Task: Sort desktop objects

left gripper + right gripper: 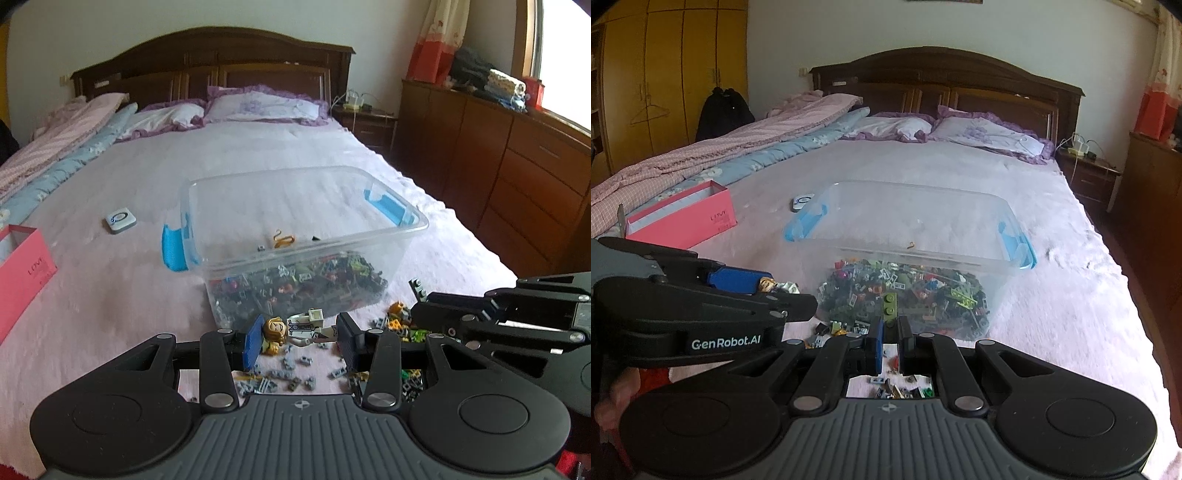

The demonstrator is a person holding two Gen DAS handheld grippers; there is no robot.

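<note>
- The left gripper (300, 341) has its jaws spread fairly wide around a toy figure (295, 329) with golden hair and a pale body. The figure lies crosswise between the blue pads; whether the pads press it or only flank it I cannot tell.
- The right gripper (891, 328) has its jaws drawn nearly together on a green studded brick (889, 305), which stands up between the tips.
- Loose small bricks (280, 378) lie scattered on the pink bed cover (110, 295) under and just beside both grippers.
- Just beyond them sits a clear plastic bin (916, 236) with blue handles. Its near end is heaped with mixed small bricks (905, 291), and a yellowish curled piece (282, 238) lies alone on its floor farther back.
- To the left of the bin rests a pink open box (679, 218), well apart from it.
- A small white device (120, 220) lies on the cover between the box and the bin.
- Farthest off are two pillows (986, 134) against a dark wooden headboard (945, 77).
</note>
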